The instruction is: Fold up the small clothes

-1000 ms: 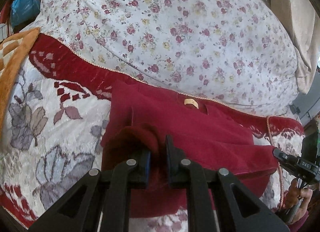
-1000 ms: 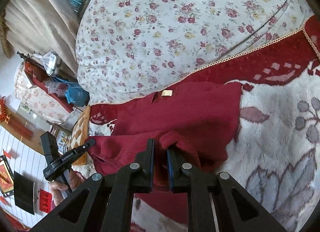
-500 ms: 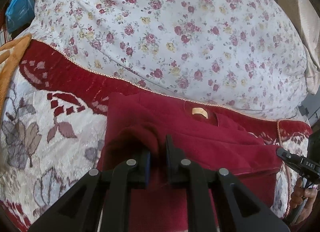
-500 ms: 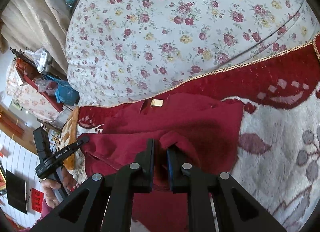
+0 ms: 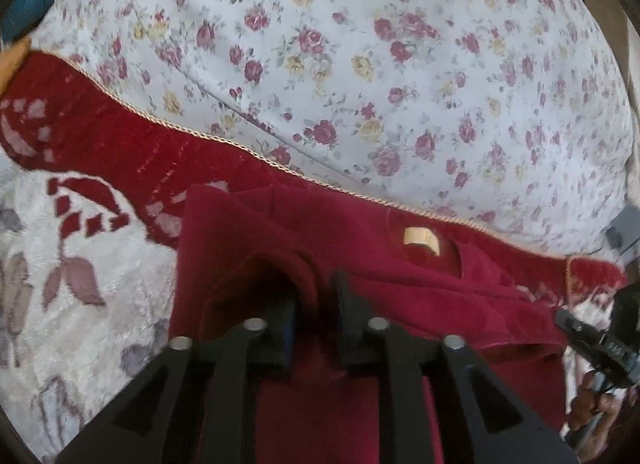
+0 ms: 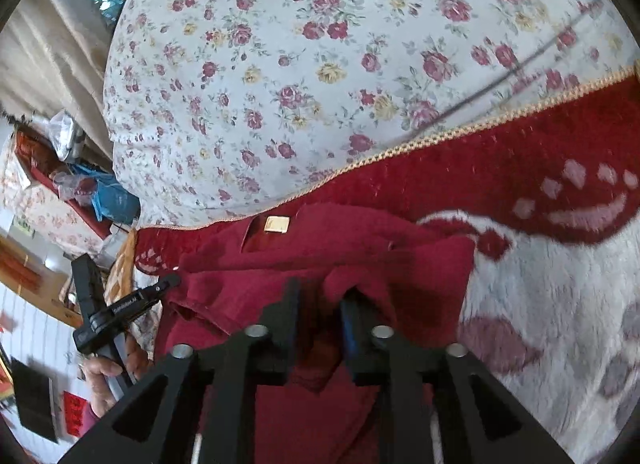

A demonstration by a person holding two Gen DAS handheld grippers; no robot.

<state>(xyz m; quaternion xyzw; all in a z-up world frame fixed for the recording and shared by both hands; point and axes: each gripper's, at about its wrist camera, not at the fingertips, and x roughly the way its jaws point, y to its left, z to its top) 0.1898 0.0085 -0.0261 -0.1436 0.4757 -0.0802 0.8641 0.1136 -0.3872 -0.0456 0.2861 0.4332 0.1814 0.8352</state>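
While its jaws are opening, the left gripper (image 5: 314, 314) has a fold of the red garment (image 5: 420, 296) standing in the gap between its fingers, and the pads no longer press on the cloth. The right gripper (image 6: 318, 318) is the same: jaws opening, a hump of the same red cloth between them, a clear gap on either side, so the garment is released by both.

No box, basket or other container shows near the grippers; a blue bag (image 6: 114, 199) lies among clutter at the far left of the right wrist view, its contents too small to tell.

That garment (image 6: 320, 248) is a small dark red top of soft, fleecy cloth. It lies on a plush blanket (image 5: 80, 284) that is white with grey and mauve leaves and has a deep red border edged in gold cord. The bottom part is doubled up over the body, making a thick rounded ridge at each gripper. Its neckline faces away from the grippers, close to the blanket's corded edge, with a tan label (image 5: 420, 240) showing inside the collar. Beyond the blanket rises a white quilt (image 5: 360, 63) printed with small red and yellow roses.

A hand (image 6: 102, 380) holds the left gripper's handle in the right wrist view.
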